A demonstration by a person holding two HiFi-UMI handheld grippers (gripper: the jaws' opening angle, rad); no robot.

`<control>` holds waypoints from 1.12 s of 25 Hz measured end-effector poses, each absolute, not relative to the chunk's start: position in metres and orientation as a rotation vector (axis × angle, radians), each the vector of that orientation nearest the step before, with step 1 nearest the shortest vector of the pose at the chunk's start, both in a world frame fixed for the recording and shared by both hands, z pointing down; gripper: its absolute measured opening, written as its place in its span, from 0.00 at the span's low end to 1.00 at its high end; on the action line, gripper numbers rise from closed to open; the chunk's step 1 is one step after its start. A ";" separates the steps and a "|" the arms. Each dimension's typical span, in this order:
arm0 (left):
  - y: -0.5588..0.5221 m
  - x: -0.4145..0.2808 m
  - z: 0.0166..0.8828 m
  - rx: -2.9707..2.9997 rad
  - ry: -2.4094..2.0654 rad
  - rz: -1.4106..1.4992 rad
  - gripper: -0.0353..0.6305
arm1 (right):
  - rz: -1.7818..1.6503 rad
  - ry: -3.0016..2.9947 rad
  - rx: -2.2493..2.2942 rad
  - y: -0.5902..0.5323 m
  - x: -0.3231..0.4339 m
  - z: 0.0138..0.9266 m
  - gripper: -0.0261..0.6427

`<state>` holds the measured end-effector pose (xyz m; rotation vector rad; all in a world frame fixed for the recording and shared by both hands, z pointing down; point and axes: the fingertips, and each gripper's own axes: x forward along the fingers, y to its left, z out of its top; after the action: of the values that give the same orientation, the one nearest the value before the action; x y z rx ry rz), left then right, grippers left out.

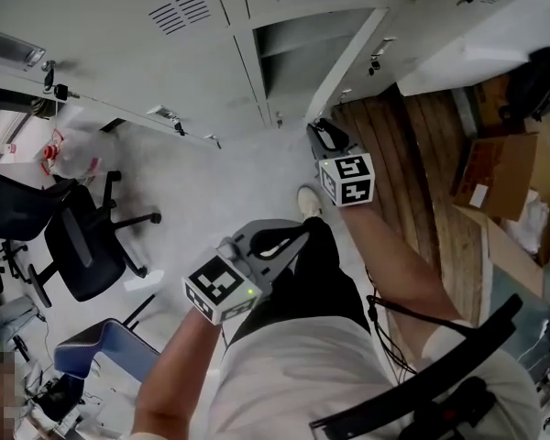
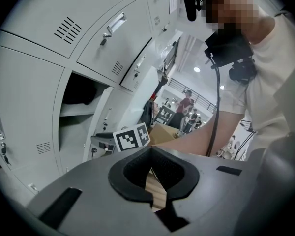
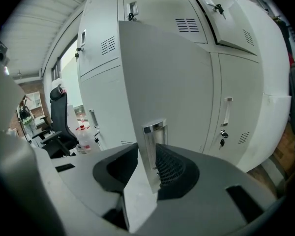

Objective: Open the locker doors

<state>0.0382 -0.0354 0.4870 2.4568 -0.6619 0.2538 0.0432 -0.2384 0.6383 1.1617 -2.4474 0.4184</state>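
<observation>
1. Grey sheet-metal lockers [image 1: 165,7] with louvred vent slots fill the background. They stand on a pale speckled floor [image 1: 247,168] that meets a strip of wood planks [image 1: 412,172] on the right. A black office chair [image 1: 82,236] sits well off to the left.
2. Our right tool [image 1: 321,134] pinches the free edge of the locker door [image 3: 177,82], which stands swung out from the bank. Its jaws sit one on each face, kept apart only by the door's thickness.
3. On that tool, the ribbed black pad [image 3: 171,168] lies against the door just beside a bright chrome handle [image 3: 154,132], which is a narrow upright piece with a polished top.
4. We see the door as a flat, smooth, matt grey panel with crisp folded edges.
5. Beside the door, the opened compartment [image 1: 298,39] shows a plain grey shelf inside.
6. Our left tool [image 1: 289,238] hangs in front of our torso, well apart from the lockers. Its jaws are pressed together on nothing, and their curved black pads leave a rounded hole through which wood planks show.
7. Each tool carries a white marker cube [image 1: 348,180] printed with black squares.
</observation>
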 end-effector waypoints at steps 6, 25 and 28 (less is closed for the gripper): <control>-0.031 0.049 0.485 2.480 -0.601 0.264 0.07 | 0.422 -2.416 1.192 -0.224 0.076 0.640 0.20; -0.033 0.099 0.476 2.542 -0.419 0.308 0.07 | 0.356 -2.286 1.258 -0.214 0.198 0.641 0.16; -0.035 0.104 0.475 2.544 -0.401 0.315 0.07 | 0.342 -2.272 1.241 -0.218 0.216 0.642 0.14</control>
<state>0.1042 -0.0349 0.4755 2.5444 -0.4009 0.3154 0.2164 -0.2178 0.6418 1.2408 -2.2718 0.3424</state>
